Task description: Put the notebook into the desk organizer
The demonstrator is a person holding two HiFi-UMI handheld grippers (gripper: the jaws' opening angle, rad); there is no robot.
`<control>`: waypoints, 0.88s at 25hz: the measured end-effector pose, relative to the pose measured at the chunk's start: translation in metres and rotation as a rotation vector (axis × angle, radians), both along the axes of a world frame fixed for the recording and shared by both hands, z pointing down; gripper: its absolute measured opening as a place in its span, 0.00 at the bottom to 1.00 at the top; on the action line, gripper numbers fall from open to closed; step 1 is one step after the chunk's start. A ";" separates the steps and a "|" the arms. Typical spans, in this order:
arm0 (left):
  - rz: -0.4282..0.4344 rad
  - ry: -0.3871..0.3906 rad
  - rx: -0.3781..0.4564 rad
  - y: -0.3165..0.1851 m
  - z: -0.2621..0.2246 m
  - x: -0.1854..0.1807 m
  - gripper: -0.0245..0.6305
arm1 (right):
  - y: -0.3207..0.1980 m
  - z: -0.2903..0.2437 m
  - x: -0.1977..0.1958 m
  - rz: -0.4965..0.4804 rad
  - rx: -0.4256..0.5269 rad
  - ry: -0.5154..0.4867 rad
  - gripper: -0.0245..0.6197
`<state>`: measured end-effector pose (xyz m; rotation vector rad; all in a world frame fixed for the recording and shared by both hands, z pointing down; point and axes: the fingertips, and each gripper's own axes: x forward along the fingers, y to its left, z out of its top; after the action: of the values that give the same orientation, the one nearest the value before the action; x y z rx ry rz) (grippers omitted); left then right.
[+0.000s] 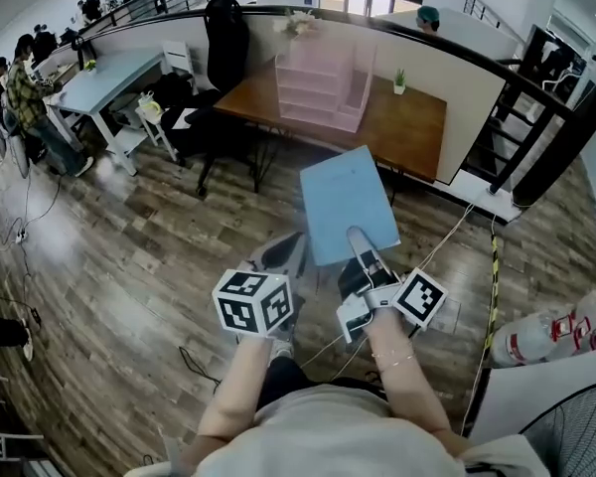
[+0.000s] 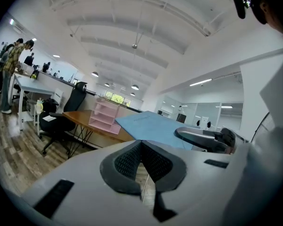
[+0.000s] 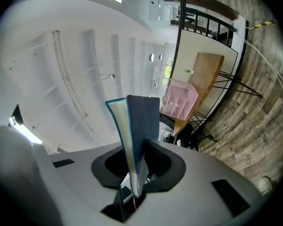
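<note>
My right gripper (image 1: 363,253) is shut on a light blue notebook (image 1: 346,205) and holds it in the air above the wooden floor, short of the desk. In the right gripper view the notebook (image 3: 137,131) stands edge-on between the pads of that gripper (image 3: 134,149). The pink desk organizer (image 1: 323,92) stands on the brown desk (image 1: 412,132) ahead, also seen as the organizer (image 3: 179,100) past the notebook. My left gripper (image 2: 141,147) is shut with nothing in it; it hangs to the left of the notebook (image 2: 151,126), its marker cube (image 1: 253,301) showing in the head view.
A black office chair (image 1: 225,28) stands behind the desk's left end, and a small potted plant (image 1: 399,79) sits on the desk. People sit at white desks (image 1: 109,73) far left. A curved partition and stairs (image 1: 536,97) lie right; cables cross the floor.
</note>
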<state>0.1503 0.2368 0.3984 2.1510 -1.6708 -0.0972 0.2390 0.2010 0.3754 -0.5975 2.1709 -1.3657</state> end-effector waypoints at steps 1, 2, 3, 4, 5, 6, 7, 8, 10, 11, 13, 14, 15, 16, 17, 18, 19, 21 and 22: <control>0.006 -0.001 0.001 -0.011 0.000 -0.007 0.04 | -0.011 -0.001 -0.008 0.008 0.000 -0.003 0.15; 0.010 0.000 0.002 -0.022 -0.001 -0.015 0.04 | -0.022 -0.002 -0.017 0.011 0.003 -0.005 0.15; 0.013 0.002 0.002 -0.033 -0.002 -0.024 0.04 | -0.031 -0.005 -0.026 0.012 0.007 -0.004 0.15; 0.018 0.003 0.003 -0.043 -0.004 -0.033 0.04 | -0.040 -0.007 -0.036 0.013 0.011 -0.005 0.15; 0.024 0.000 0.004 -0.054 -0.005 -0.043 0.04 | -0.049 -0.009 -0.046 0.017 0.011 -0.009 0.15; 0.031 -0.006 0.003 -0.064 -0.006 -0.053 0.04 | -0.059 -0.010 -0.055 0.023 0.008 -0.017 0.15; 0.040 -0.011 0.003 -0.075 -0.008 -0.062 0.04 | -0.069 -0.010 -0.062 0.033 0.004 -0.025 0.15; 0.047 -0.015 0.004 -0.085 -0.009 -0.072 0.04 | -0.079 -0.010 -0.069 0.045 0.000 -0.031 0.15; 0.062 -0.021 0.008 -0.104 -0.012 -0.090 0.04 | -0.099 -0.010 -0.084 0.068 -0.002 -0.038 0.15; 0.069 -0.023 0.011 -0.113 -0.013 -0.100 0.04 | -0.107 -0.011 -0.092 0.077 -0.002 -0.044 0.15; 0.081 -0.027 0.015 -0.129 -0.013 -0.119 0.04 | -0.121 -0.012 -0.110 0.087 0.002 -0.063 0.15; 0.088 -0.028 0.014 -0.136 -0.013 -0.127 0.04 | -0.127 -0.013 -0.119 0.088 0.005 -0.073 0.15; 0.095 -0.026 0.011 -0.142 -0.011 -0.133 0.04 | -0.131 -0.013 -0.127 0.088 0.008 -0.078 0.15; 0.102 -0.023 0.007 -0.148 -0.009 -0.139 0.04 | -0.135 -0.013 -0.134 0.088 0.010 -0.075 0.15; 0.106 -0.017 0.004 -0.153 -0.007 -0.144 0.04 | -0.139 -0.012 -0.140 0.088 0.013 -0.068 0.15; 0.108 -0.009 0.002 -0.157 -0.006 -0.149 0.04 | -0.142 -0.012 -0.145 0.087 0.015 -0.061 0.15; 0.109 0.000 0.000 -0.161 -0.005 -0.154 0.04 | -0.145 -0.010 -0.150 0.087 0.014 -0.056 0.15; 0.109 0.018 -0.003 -0.167 -0.001 -0.161 0.04 | -0.150 -0.007 -0.157 0.086 0.005 -0.046 0.15; 0.110 0.025 -0.004 -0.170 0.001 -0.164 0.04 | -0.152 -0.004 -0.160 0.086 0.002 -0.041 0.15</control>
<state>-0.0132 0.0672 0.3995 2.2242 -1.5342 -0.0885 0.0786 0.0486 0.3711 -0.6495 2.0891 -1.3194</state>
